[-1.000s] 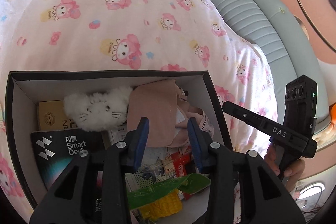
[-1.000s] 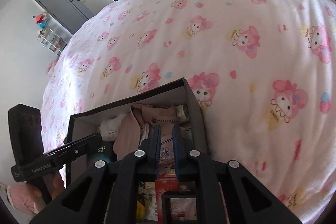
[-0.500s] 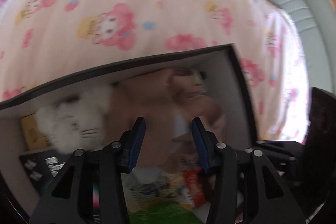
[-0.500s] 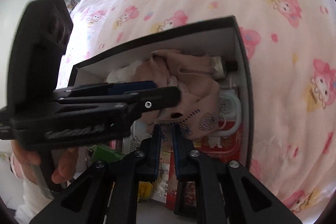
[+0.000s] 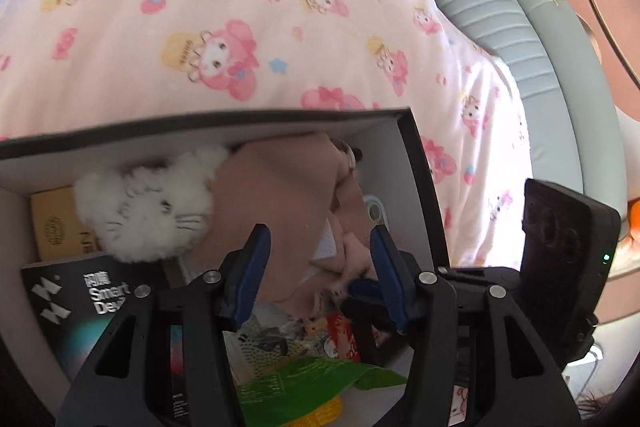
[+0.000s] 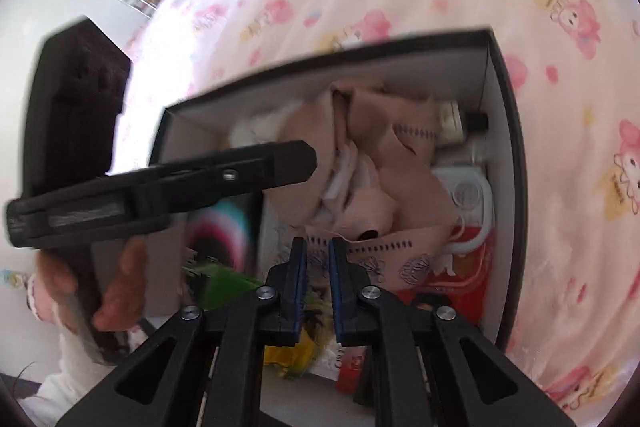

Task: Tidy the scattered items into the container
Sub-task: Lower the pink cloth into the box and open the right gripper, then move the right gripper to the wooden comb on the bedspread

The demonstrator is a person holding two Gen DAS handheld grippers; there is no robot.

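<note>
A black cardboard box with a white inside sits on a bed covered by a pink cartoon-print blanket. It is packed. A white plush cat lies against the far wall, a crumpled pink garment just beside it fills the middle, and a tan carton and a black "Smart" device box sit in the left part. A green packet and red packaging lie nearer the camera. In the right wrist view a cream tube with a dark cap rests in the far right corner, a white rounded device next to it.

The left hand-held gripper hangs over the garment. Its jaws have just been opening and now stand wide apart, the blue pads clear of the cloth, with the garment below the gap and not pinched.

The right hand-held gripper points down into the near part of the box, its pads almost together with only a thin slit between them and nothing held there. The left gripper's body crosses its view, blurred, with the person's hand on its handle.

A grey padded headboard curves past the bed's right edge.
</note>
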